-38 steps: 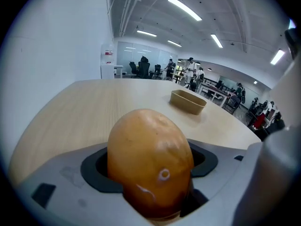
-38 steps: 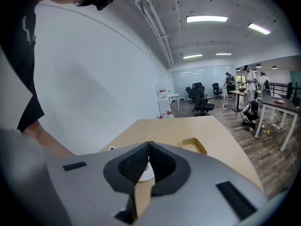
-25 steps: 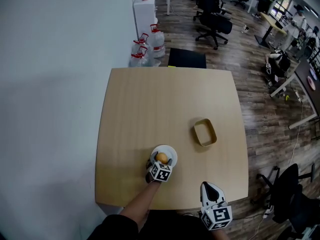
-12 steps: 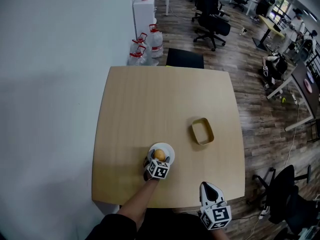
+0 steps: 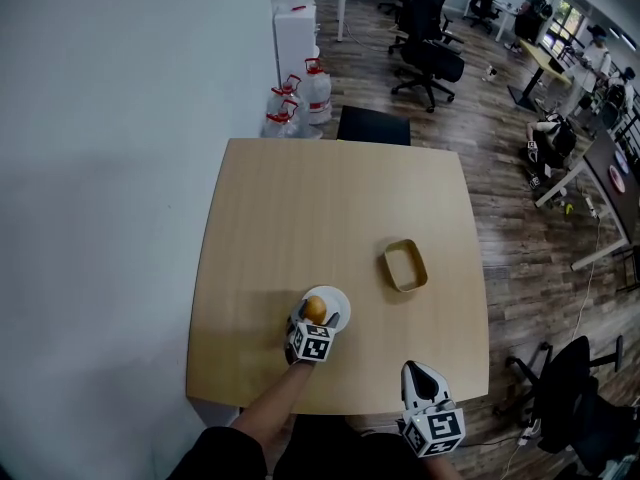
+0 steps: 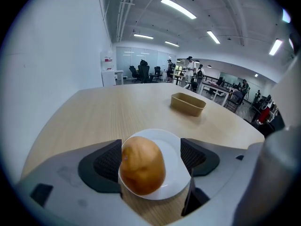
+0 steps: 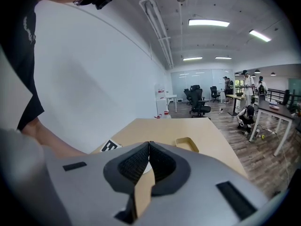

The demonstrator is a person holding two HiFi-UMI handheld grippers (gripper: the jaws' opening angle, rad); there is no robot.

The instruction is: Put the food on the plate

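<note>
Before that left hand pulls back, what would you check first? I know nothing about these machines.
1. Is the food on its target? Ok: the round orange-brown food rests on the white plate.
2. Has the left gripper let go? Ok: its fingers have just been opening and stand wide apart, with the food between them.
3. Is the food clear of both pads? Cannot tell: it sits hard by the pad on the picture's left.
4. Is the right gripper out of the way? Ok: it is shut, empty, and at the near edge of the table.
5. Is the tan container clear? Ok: it stands apart, farther along the table.
</note>
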